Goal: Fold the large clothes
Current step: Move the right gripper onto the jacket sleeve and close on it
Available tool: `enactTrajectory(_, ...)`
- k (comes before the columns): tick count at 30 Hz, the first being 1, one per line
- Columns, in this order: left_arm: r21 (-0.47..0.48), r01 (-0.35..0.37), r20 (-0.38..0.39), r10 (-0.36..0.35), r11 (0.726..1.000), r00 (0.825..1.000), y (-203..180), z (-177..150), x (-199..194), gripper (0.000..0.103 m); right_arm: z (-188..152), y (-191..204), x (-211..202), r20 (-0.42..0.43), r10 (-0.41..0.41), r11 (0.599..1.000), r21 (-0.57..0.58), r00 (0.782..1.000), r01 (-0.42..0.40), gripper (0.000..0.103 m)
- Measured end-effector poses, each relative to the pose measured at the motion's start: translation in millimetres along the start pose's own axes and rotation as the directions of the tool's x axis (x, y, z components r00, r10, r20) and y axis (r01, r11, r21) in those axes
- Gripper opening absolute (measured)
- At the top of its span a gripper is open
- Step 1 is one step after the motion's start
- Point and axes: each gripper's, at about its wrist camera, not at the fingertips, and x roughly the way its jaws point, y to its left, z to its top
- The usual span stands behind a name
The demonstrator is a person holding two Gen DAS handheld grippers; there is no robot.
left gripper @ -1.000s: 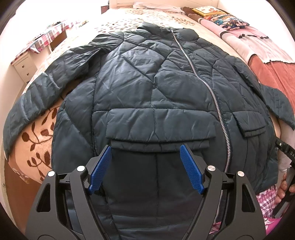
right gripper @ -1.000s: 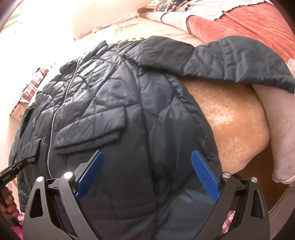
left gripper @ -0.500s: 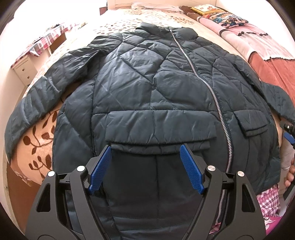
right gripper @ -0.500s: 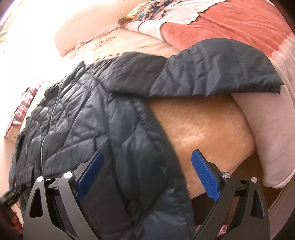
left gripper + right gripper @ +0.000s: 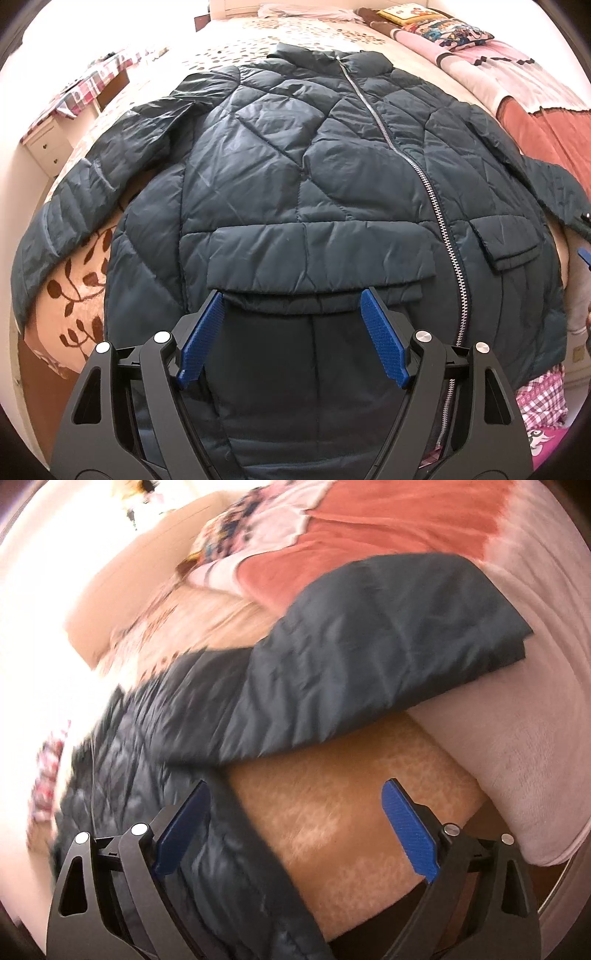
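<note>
Jacket (image 5: 295, 177) lies front-up and zipped on the bed (image 5: 74, 295), sleeves spread, hem hanging over the near edge. My left hand-held gripper (image 5: 291, 332) hovers over the lower front below the pocket flap (image 5: 317, 254), fingers spread, holding nothing. My right hand-held gripper (image 5: 295, 827) is likewise released, over the bed edge just beside the jacket's side seam, with the right sleeve (image 5: 369, 646) ahead; that view is blurred. Risks as I judge them: slick puffy fabric may slip from a shallow pinch; a sleeve fold may spring back; the overhanging hem could drag the jacket off the bed.
</note>
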Motion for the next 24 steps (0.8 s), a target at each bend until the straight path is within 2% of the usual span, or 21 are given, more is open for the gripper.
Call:
enactTrajectory(3, 0.003, -0.001, -0.003, 0.001, 1.000, 1.000, 0, 0, 0, 0.076, 11, -14, 4, 0.011, -0.003, 0.997, 0.083, 1.000, 0.002, 0.089)
enactTrajectory(11, 0.005, -0.003, -0.006, 0.003, 1.000, 1.000, 0, 0, 1, 0.076, 33, -31, 22, 0.026, -0.021, 0.981, 0.195, 0.999, 0.015, 0.078)
enactTrajectory(14, 0.004, -0.005, -0.007, 0.005, 1.000, 1.000, 1, 0, 2, 0.076, 36, -32, 30, 0.021, -0.036, 0.979, 0.202, 0.999, 0.031, 0.073)
enactTrajectory(24, -0.002, -0.001, -0.014, 0.001, 1.000, 1.000, 3, -2, 3, 0.076, 40, -32, 33, 0.029, -0.075, 0.979, 0.191, 0.997, 0.068, 0.072)
